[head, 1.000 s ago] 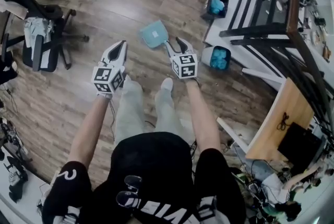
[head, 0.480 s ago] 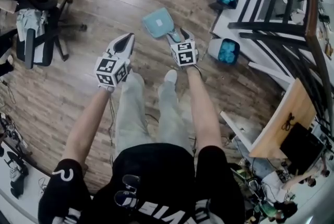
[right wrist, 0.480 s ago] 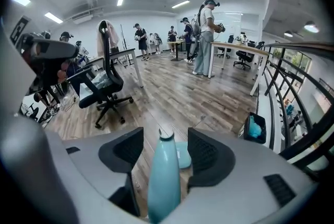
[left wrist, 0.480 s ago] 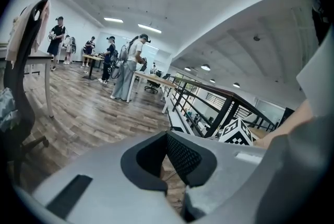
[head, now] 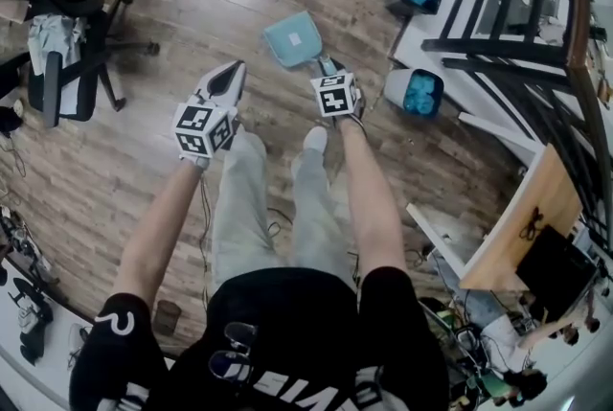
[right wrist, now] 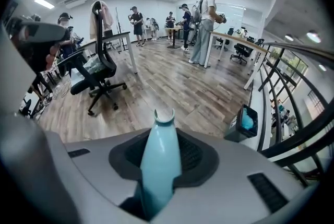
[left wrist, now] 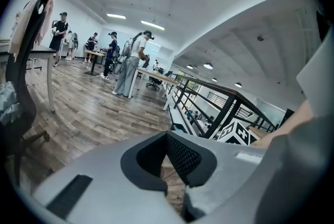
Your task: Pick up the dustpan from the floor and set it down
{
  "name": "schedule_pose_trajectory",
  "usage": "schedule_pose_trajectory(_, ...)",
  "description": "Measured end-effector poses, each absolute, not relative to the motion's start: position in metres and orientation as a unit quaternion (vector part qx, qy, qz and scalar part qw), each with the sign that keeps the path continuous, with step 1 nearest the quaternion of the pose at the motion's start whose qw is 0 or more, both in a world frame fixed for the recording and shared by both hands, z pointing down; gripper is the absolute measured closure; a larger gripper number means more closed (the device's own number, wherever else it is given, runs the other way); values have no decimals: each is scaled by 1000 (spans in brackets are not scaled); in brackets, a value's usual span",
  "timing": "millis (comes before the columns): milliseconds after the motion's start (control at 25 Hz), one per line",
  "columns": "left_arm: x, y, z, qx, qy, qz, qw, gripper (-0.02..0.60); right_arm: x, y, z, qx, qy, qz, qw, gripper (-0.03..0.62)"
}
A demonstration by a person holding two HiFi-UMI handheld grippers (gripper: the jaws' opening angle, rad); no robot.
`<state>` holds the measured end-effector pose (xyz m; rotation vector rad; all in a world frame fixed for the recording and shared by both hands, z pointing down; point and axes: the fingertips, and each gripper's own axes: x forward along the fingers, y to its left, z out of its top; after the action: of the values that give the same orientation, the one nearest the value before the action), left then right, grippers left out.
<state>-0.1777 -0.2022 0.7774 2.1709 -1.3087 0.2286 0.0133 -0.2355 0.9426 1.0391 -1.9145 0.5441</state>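
Logged the dustpan point(head: 292, 40) flat on the wood floor point(head: 192, 7), just ahead of the right gripper point(head: 331, 76) and a little to its left, pan end farthest out, handle point(right wrist: 159, 157) trailing back into the jaws. Took the long axis as running nearly in line with that gripper's own pointing direction, slanted slightly leftward toward the pan.

Checked the right gripper view: found the pale teal handle standing between the two pads and filling the gap, both pads bearing on it. Put the jaws at partly open, about as wide as the handle, having just been closing down onto it. Could not find the pan itself in that view; presumably masked by the gripper body.

Placed the left gripper point(head: 230, 79) off to the left of the right one, roughly abreast, close to the pan's near left corner but clear of it. Read its jaws as drawn together, only a sliver of floor showing through, nothing between them.

Judged the coming move as a straight lift by the right hand alone. Expect the pan's weight, hung out ahead of the pads, to tip the front edge down on rising; worth keeping the wrist firm and lifting along the handle's line, not across it. Could bring the left gripper under the pan body if support wanted; doubt the need with so light a thing.
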Motion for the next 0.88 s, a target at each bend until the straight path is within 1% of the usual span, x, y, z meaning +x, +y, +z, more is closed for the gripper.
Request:
schedule_pose_trajectory(200,-173,-204,773,817,-489,81,295,583,13,-232,927,413,-771,212,436,507)
schedule_pose_trajectory(440,-155,-210,752,819,-491,76,288,583,28,-231,885,418,-776,221,418,507)
schedule_pose_trajectory(640,-138,-217,707,821,-496,64,276,583,44,-241,817,432,-783,229,385,507)
schedule_pose_trajectory(880,-109,-222,634,825,-507,42,247,583,71,-254,717,449,-798,206,344,507)
